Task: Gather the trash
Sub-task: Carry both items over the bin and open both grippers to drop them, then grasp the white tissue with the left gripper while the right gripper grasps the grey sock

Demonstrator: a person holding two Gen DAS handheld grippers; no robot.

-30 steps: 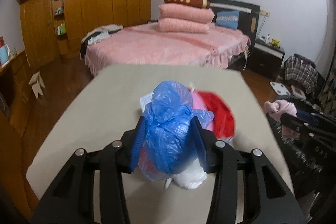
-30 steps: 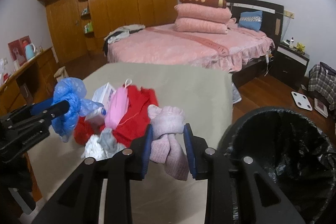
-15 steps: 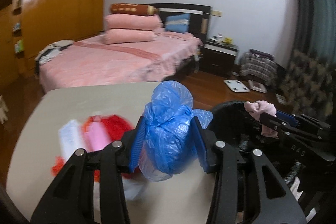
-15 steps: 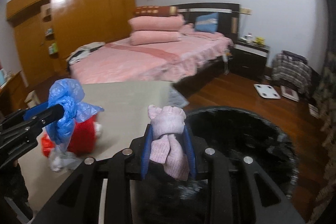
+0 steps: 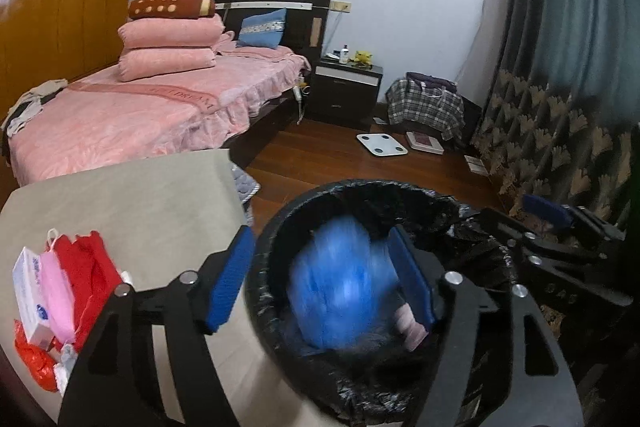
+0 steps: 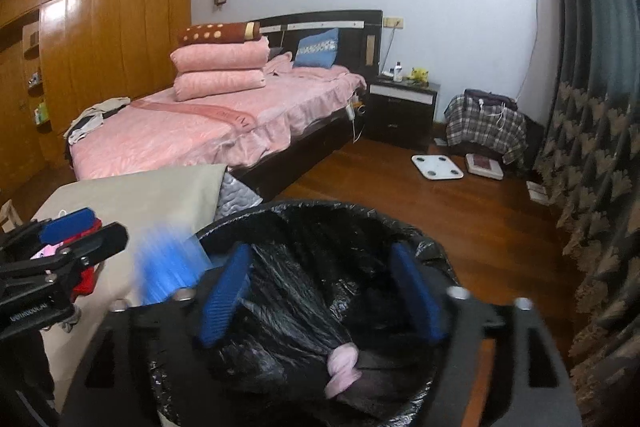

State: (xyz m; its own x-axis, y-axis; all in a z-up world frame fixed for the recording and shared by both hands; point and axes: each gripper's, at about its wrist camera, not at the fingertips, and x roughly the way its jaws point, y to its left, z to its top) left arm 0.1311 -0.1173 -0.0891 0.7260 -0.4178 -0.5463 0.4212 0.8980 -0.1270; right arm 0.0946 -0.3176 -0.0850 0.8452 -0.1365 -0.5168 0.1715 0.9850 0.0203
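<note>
Blue crumpled plastic bag (image 5: pixel 340 287), blurred, loose in the air between the pads of the left gripper (image 5: pixel 320 279), right over the mouth of the round bin lined with a black plastic bag (image 5: pixel 320 379). Touching neither pad. Left gripper's jaws opening, standing wide, nothing clamped. Off to the far left on the beige-covered table (image 5: pixel 132 195): a small heap of leftovers, namely a white cardboard box (image 5: pixel 30 299), a pale pink cloth piece (image 5: pixel 58 291), a bright red cloth (image 5: pixel 86 267) and an orange-red plastic scrap (image 5: pixel 34 363) at the table's near edge. Behind, a bed with a pink quilted cover (image 5: pixel 120 119), well apart from the bin.

Over on the right wrist view: same blue bag a streak at the bin's left rim, just beside the left gripper's black finger (image 6: pixel 102 243). Right gripper (image 6: pixel 320 291) poised above the bin's open mouth, jaws opening too, spread wide, nothing between the blue pads (image 6: pixel 224 291). Down in the liner, a knotted pale pink knitted bundle (image 6: pixel 340 367) lying on the black plastic, clear of both pads. Further right, a white square bathroom scale (image 6: pixel 437 167) flat on the wooden floor.
</note>
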